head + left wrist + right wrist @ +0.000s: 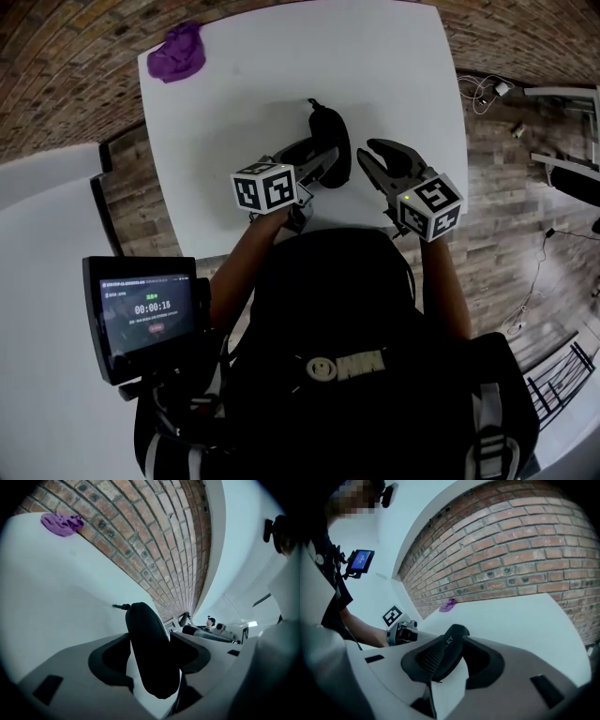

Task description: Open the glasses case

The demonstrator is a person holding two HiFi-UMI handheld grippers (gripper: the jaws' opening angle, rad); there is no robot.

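Note:
The black glasses case stands on its edge in the middle of the white table. My left gripper is shut on its near end. In the left gripper view the case fills the space between both dark pads, and its zip pull points away to the left. My right gripper hovers just right of the case, apart from it. Its jaws are a little open with nothing between them. The left gripper shows at the left of the right gripper view.
A purple cloth lies at the table's far left corner, well away from the case. A small screen hangs at the person's left side. Brick floor surrounds the table, with cables to the right.

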